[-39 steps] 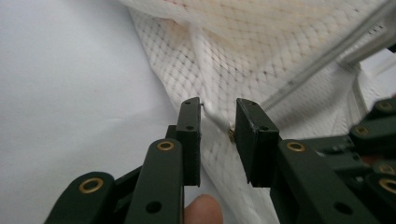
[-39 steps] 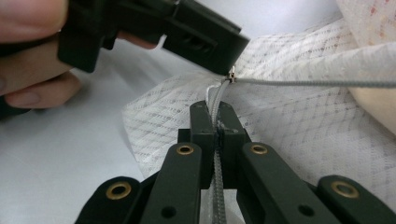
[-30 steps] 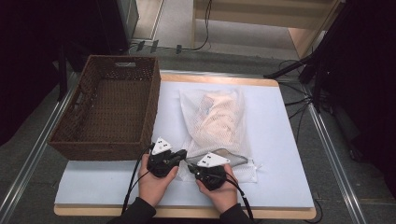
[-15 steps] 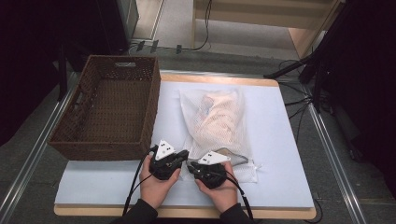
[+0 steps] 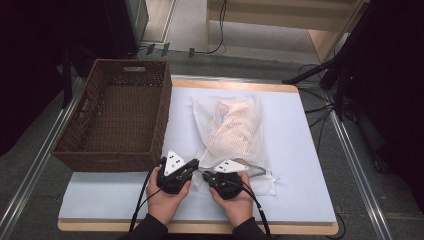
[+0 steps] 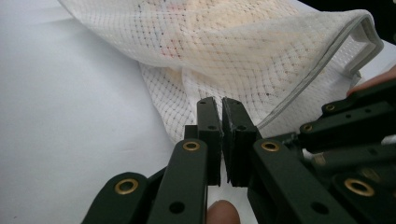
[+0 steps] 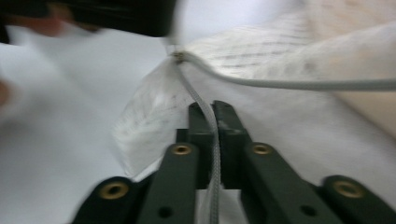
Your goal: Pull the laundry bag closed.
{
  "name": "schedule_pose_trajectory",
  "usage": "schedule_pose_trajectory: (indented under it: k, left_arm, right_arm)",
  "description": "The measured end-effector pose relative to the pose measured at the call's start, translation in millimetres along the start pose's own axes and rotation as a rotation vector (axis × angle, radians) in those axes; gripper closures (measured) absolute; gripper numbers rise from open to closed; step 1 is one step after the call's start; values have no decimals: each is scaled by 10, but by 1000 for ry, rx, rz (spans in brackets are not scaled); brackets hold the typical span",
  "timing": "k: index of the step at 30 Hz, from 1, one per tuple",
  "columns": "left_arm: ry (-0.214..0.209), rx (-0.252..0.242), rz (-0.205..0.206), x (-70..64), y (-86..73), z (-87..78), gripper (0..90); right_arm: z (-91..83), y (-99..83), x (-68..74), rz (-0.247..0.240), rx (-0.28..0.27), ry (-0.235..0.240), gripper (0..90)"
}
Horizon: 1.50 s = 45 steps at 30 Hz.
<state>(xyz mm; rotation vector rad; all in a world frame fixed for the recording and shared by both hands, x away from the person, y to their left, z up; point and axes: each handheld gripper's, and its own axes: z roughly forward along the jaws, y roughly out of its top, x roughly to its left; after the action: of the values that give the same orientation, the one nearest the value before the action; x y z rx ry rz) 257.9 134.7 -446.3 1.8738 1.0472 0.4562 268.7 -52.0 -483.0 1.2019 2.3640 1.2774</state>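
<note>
A white mesh bag (image 5: 231, 125) stuffed with pale clothing lies on the light mat, its grey-edged opening towards me. Both grippers meet at that near end. My left gripper (image 5: 196, 166) has its jaws closed at the bag's corner, pinching the mesh (image 6: 243, 51) at the tips (image 6: 221, 105). My right gripper (image 5: 206, 174) is shut on the bag's grey edge band (image 7: 212, 154), which runs straight between its jaws (image 7: 212, 109). In the left gripper view, the right gripper (image 6: 345, 126) sits close at the right side.
A dark brown wicker basket (image 5: 165, 112) stands open and hollow at the left, its long side next to the bag. The light mat (image 5: 300, 170) covers a wooden table. Cables and dark stands crowd the floor at the far right.
Both hands have stayed at the bag's near end, and the left gripper has edged slightly towards the right one. The bag itself has hardly shifted.
</note>
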Motion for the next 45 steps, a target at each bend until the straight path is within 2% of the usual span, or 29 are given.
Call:
schedule_pose_trajectory:
  k: [1, 2, 4, 7, 8, 10, 12, 15, 18, 19, 21, 23, 26, 28, 32, 35, 38, 40, 43, 45]
  left_arm:
    - [5, 1, 10, -22, -5, 4, 873]
    - [11, 0, 27, -49, -8, 14, 873]
    - [-4, 2, 53, -93, -20, 53, 870]
    - [-72, 23, 47, -104, -33, 120, 800]
    - [-115, 20, 38, -107, -37, 134, 759]
    - [-133, 5, 43, -119, -35, 126, 678]
    - [-150, -23, 29, -102, -16, 85, 643]
    - [-128, -45, -18, -1, 7, 4, 623]
    - [-74, 8, -69, 155, -46, -41, 618]
    - [-69, 29, -88, 197, -78, -42, 614]
    - [-60, 80, -100, 248, -145, -6, 608]
    - [-76, 114, -108, 263, -179, 37, 601]
    - [-104, 167, -113, 250, -205, 119, 602]
    - [-106, 182, -116, 246, -202, 144, 610]
    - [-146, 198, -152, 275, -183, 203, 649]
    - [-168, 201, -161, 290, -172, 219, 722]
    - [-172, 196, -138, 279, -174, 206, 838]
    - [-185, 197, -135, 288, -177, 197, 863]
    - [-189, 180, -147, 301, -186, 181, 874]
    - [-184, 167, -135, 287, -191, 172, 877]
  right_arm:
    - [4, 0, -17, 10, 0, -12, 890]
    - [10, 3, -52, 42, 8, -5, 891]
    - [18, 8, -76, 58, 16, -1, 892]
    - [20, 8, -79, 59, 19, 6, 892]
    - [21, 7, -83, 59, 17, 9, 892]
    - [20, 6, -81, 53, 18, 11, 892]
    - [21, 5, -72, 49, 17, 7, 892]
    - [19, 4, -79, 52, 18, 12, 892]
    - [18, 2, -80, 54, 18, 14, 892]
    - [18, 2, -81, 54, 18, 14, 892]
    - [17, 3, -84, 56, 19, 16, 892]
    - [17, 3, -91, 59, 20, 20, 892]
    - [15, 3, -101, 70, 22, 28, 892]
    - [13, 3, -103, 69, 22, 31, 891]
    - [15, 0, -99, 58, 17, 41, 891]
    - [12, 1, -104, 58, 20, 45, 885]
    - [-1, -2, -109, 62, 7, 55, 810]
    - [-33, -12, -105, 47, -6, 58, 760]
    - [-105, -27, -100, 26, -21, 58, 735]
    - [-181, -25, -97, 14, -51, 72, 730]
